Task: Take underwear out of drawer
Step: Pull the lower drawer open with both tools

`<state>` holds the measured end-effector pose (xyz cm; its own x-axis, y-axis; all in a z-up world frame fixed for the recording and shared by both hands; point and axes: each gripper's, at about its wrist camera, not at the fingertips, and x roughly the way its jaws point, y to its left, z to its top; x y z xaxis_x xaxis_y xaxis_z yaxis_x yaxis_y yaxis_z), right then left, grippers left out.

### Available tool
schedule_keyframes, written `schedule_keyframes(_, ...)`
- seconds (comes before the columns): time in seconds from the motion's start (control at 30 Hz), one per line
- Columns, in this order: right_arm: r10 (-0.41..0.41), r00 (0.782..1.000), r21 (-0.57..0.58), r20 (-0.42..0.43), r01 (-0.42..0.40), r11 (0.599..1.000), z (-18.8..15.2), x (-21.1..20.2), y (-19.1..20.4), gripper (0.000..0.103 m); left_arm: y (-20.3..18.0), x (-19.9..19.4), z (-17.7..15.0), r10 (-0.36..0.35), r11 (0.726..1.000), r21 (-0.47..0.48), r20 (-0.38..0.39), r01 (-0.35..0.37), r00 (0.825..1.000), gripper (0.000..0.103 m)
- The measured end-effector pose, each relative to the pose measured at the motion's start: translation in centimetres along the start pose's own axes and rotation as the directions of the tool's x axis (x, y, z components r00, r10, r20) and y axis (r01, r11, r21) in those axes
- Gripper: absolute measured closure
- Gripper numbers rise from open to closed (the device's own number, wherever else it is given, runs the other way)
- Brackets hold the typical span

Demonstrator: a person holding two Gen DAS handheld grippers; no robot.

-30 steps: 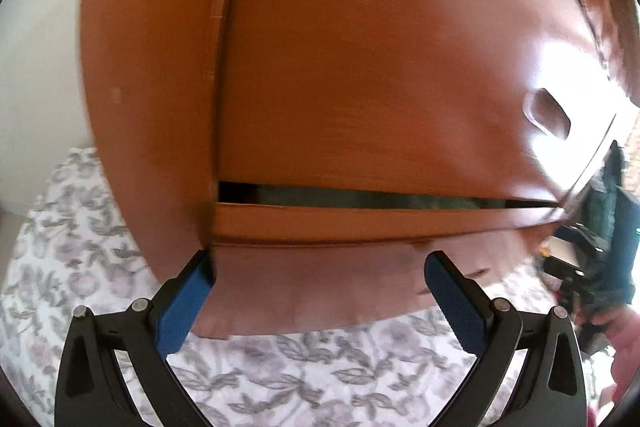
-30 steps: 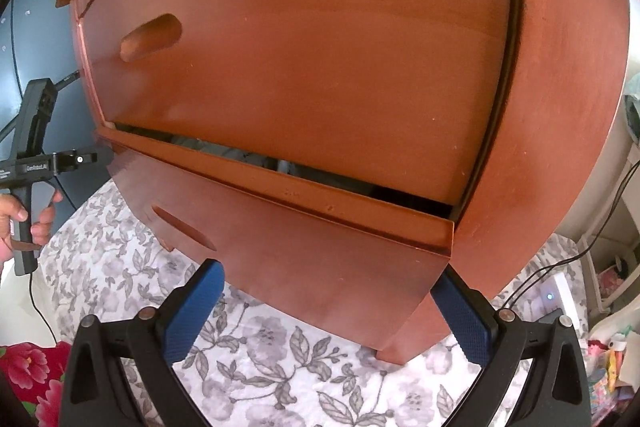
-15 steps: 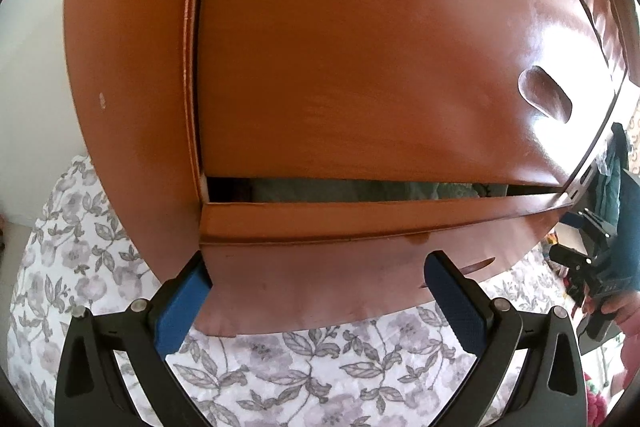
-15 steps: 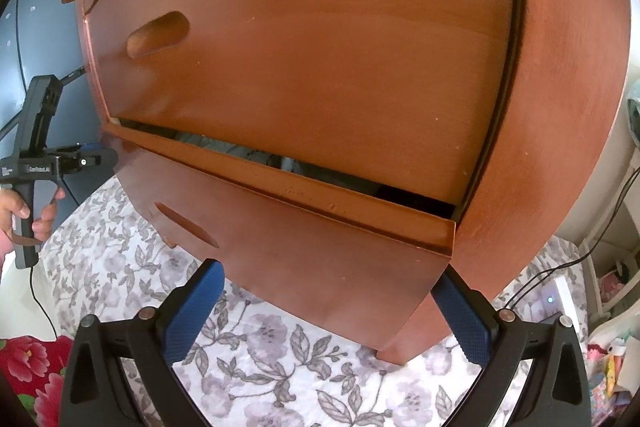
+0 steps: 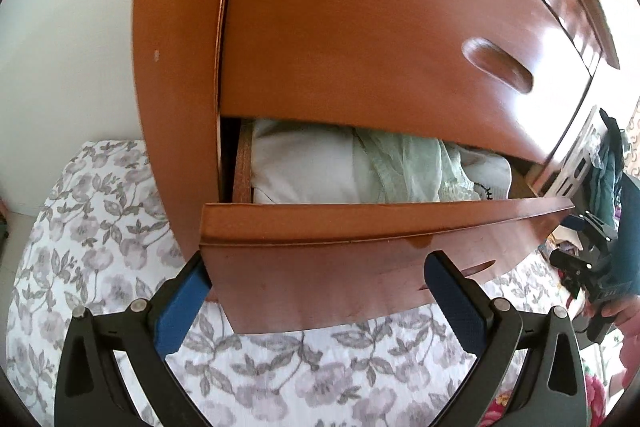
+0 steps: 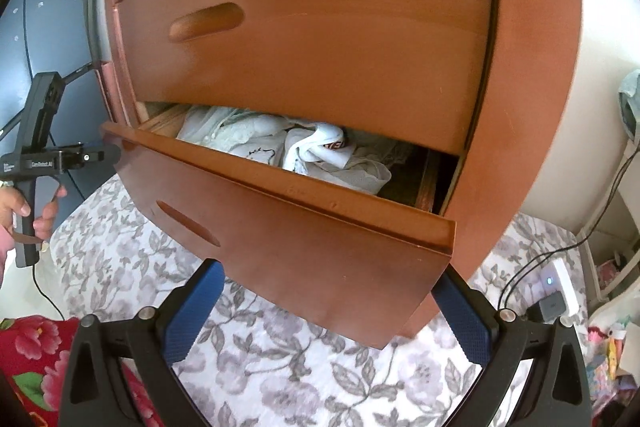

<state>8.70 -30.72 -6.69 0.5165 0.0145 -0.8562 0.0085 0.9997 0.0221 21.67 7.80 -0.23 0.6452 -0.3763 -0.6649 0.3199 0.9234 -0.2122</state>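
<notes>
Right wrist view: wide-spread right gripper (image 6: 328,307) and left gripper (image 5: 320,291) face the half-open reddish-brown wooden drawer (image 6: 288,227); its upper drawer front (image 6: 320,39) overhangs crumpled white and pale-green underwear (image 6: 320,151) above grey floral bedding (image 6: 280,363).

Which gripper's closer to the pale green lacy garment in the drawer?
Left. The left gripper sits at the left end of the drawer, in front of the half where the green garment lies; the right gripper fronts the right end.
</notes>
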Motion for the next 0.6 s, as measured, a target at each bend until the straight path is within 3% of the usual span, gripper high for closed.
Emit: schedule_keyframes(0.6,0.066,0.996,-0.083,-0.056,-0.070,0.994,-5.2,-6.6,3.2,0.000,-2.0,-6.4,-7.1,0.008,0.999,0.041,-0.019,-0.007,1.000,0.000)
